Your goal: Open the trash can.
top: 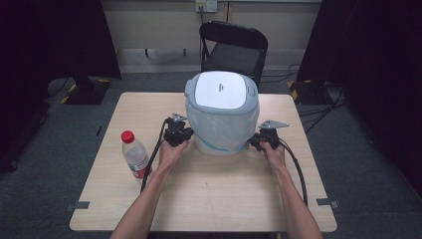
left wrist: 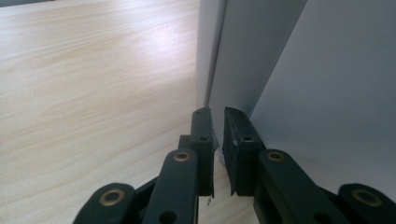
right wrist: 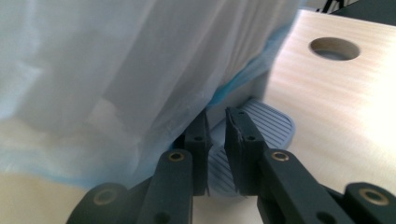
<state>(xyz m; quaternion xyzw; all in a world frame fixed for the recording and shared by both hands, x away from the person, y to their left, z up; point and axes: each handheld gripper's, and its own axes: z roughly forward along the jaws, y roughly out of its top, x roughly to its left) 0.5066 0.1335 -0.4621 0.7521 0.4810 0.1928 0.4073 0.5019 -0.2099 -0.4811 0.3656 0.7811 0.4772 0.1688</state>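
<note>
A light wooden table (top: 209, 194) stood on a grey floor, with a black chair (top: 234, 47) behind it near the far wall. In the middle of the table sat a pedal bin (top: 222, 114) with a grey and white lid. A thin white bag (right wrist: 116, 70) with a blue edge hung down over the bin's sides. A small water bottle (top: 135, 154) with a red cap stood near the left edge of the table, well apart from the bin.

The left gripper (left wrist: 218, 135) was low at the bin's left side, just beside its smooth grey wall. Its jaws were almost together, with only a thin gap between them and nothing in it.

The right gripper (right wrist: 217, 135) was low at the bin's right side, close under the hanging bag. Its jaws were also nearly shut, with a narrow gap. The grey ribbed foot pedal (right wrist: 261, 128) lay on the table just past the jaws. I could not tell if the jaws pinched any of the bag.
</note>
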